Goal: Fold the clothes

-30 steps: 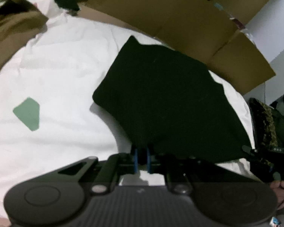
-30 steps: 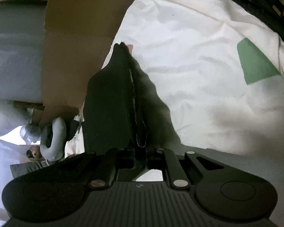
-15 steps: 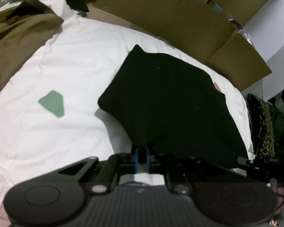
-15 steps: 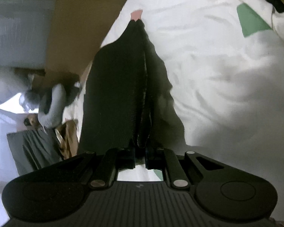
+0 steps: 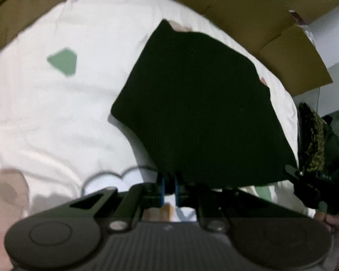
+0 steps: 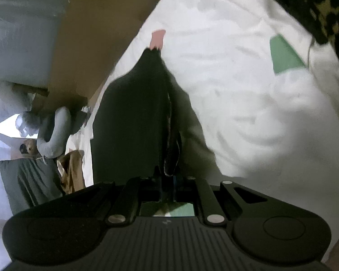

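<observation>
Mid-fold: 2 grippers carry a folded black fabric garment (image 5: 192, 103) over the white bedsheet (image 5: 56, 117).
Left gripper (image 5: 168, 181) and right gripper (image 6: 168, 176) pinch its near edge; next, lay it flat.

White bedsheet (image 5: 56, 113), green patch (image 5: 63, 61), cardboard (image 5: 248, 6), leopard-print fabric (image 6: 316, 4)

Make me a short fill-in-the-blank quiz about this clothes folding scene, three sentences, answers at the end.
1. Both the left gripper and the right gripper are shut on the ____ garment.
2. The garment hangs over a ____ sheet.
3. The patch on the sheet is ____.

Missing words: black; white; green
</observation>
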Demonstrator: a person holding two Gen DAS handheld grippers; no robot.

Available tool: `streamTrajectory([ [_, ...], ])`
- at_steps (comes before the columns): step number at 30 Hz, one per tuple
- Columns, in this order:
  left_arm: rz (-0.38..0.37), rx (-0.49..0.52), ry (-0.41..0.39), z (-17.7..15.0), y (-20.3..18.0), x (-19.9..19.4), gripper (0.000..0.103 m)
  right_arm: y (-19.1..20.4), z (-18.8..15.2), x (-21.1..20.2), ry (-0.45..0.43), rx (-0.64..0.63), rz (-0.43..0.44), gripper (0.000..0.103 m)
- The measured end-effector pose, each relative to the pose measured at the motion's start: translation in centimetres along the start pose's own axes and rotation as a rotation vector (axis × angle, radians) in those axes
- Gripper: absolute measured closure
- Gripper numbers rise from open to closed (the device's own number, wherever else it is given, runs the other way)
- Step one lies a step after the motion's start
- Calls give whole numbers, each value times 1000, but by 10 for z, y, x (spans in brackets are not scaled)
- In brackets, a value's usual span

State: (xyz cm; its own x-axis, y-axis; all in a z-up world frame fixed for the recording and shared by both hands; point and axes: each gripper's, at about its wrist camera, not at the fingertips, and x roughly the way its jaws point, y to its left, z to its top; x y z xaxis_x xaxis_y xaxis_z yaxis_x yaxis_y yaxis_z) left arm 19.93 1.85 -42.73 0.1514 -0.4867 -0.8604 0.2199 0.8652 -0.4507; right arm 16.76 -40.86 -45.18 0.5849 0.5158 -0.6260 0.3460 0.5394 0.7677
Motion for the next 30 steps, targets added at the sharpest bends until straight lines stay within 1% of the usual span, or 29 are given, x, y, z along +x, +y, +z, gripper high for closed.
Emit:
streamTrajectory([
  [5,-11,-53,48,-6,-4,7,95,3,16,-7,-29,-26,-8,96],
  [8,-5,-52,101,-5,-13,14,95,5,26,-10,-50,-36,-10,96],
  [10,8,-17,137,-5,-24,20,95,5,33,-12,-68,-37,-11,96],
  [12,12,-21,161,-5,-32,23,95,5,39,-14,-83,-33,-13,96],
  [16,43,-25,186,-13,-43,22,95,8,49,-13,-78,-67,-61,96],
  [19,60,-40,217,-17,-52,22,95,9,56,-13,-79,-69,-71,96],
  [21,56,-42,243,-14,-58,24,95,10,61,-13,-88,-77,-79,96],
  [22,53,-36,251,-7,-62,27,95,11,63,-13,-93,-84,-82,96],
  [30,58,-5,280,-4,-95,33,95,22,87,-8,-124,-131,-102,96],
])
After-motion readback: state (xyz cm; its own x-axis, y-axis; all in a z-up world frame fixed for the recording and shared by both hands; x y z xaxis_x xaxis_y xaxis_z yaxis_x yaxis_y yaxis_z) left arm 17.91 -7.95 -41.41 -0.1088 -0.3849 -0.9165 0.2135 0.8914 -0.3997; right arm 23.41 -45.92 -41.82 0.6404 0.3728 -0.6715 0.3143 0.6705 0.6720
